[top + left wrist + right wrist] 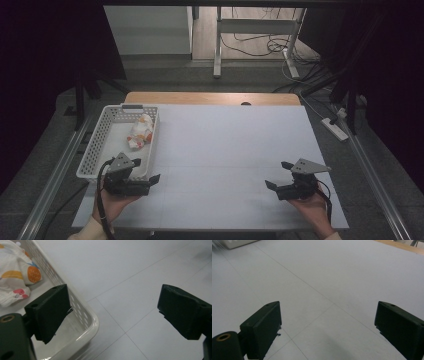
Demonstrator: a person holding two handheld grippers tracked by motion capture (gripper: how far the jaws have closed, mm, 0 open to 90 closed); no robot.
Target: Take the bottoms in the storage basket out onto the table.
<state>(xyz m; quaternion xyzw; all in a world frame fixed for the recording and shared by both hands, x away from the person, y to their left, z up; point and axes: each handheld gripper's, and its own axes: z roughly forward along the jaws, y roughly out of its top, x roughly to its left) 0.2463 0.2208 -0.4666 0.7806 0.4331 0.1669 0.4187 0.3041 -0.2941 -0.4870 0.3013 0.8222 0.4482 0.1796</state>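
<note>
Both claws, left claw (pixel 148 176) and right claw (pixel 278 176), are hovering wide open and empty near the table's (pixel 230 150) front edge, while the patterned cloth (pixel 141 132) is lying in the white basket (pixel 95 150) at the left edge, best approached from above.

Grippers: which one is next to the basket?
The left gripper, its jaws open right at the white basket's near corner. The right gripper, also open, hovers over bare table, far across.

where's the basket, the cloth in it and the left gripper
basket (pixel 95 145), high view, left wall
cloth (pixel 141 132), high view, middle of the bundle
left gripper (pixel 146 175), high view, midway between its fingertips
</note>
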